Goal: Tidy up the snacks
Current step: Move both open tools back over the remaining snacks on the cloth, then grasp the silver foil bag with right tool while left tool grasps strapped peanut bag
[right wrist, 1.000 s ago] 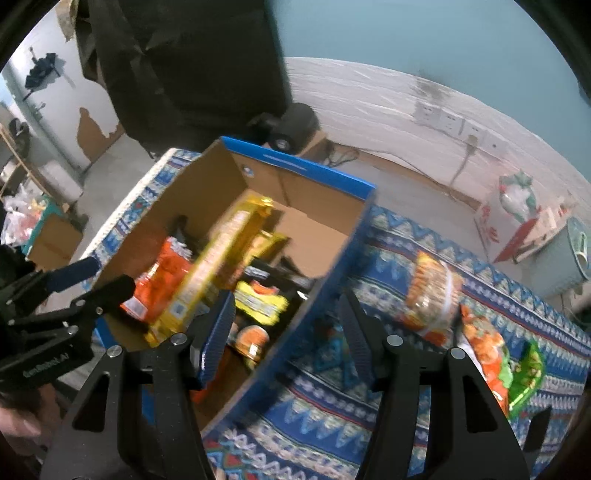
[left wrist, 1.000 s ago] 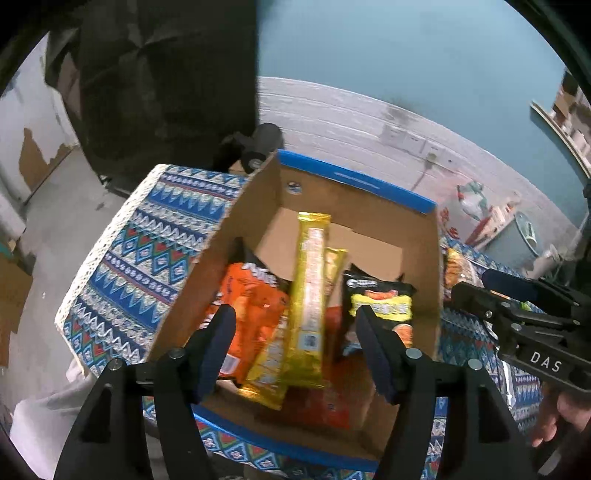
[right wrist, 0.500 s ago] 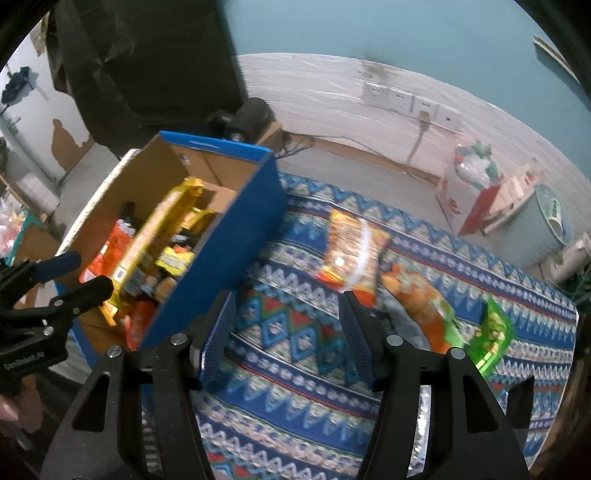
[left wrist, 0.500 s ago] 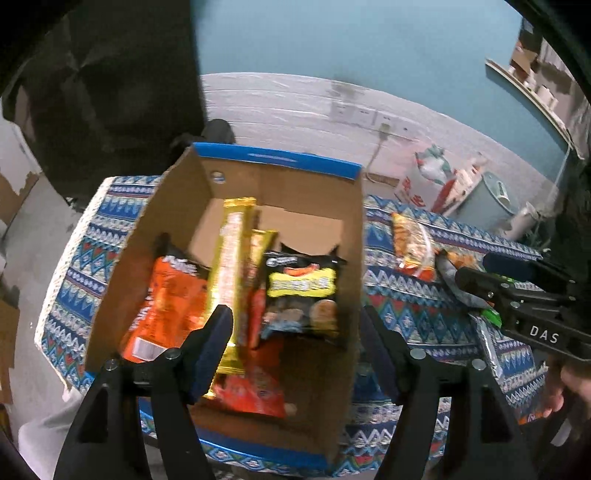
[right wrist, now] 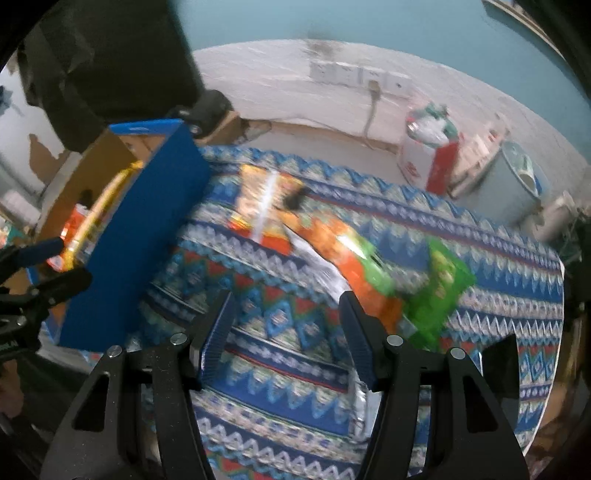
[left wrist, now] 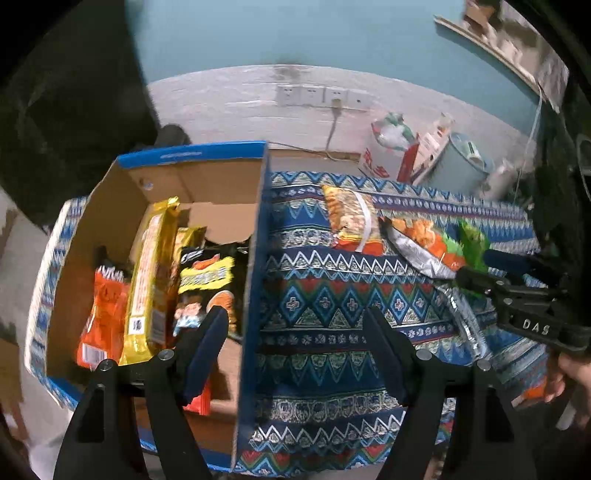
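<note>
Left gripper (left wrist: 295,339): released, straddles blue wall of cardboard box (left wrist: 255,258).
Right gripper (right wrist: 286,321): released, above patterned tablecloth (right wrist: 280,369).
Nearby: orange chip bag (right wrist: 332,240), green packet (right wrist: 436,288).

Teal wall (left wrist: 295,33) above whitewashed brick band (left wrist: 229,99) with wall sockets (left wrist: 321,96).

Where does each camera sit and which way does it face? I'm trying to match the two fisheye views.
Left wrist: on the left gripper, open, looking down over the cardboard box's right wall; the right gripper shows at right.
Right wrist: on the right gripper, open, facing the patterned tablecloth and loose snacks; the left gripper shows at left.
Shared: box, orange striped packet, green packet.
</note>
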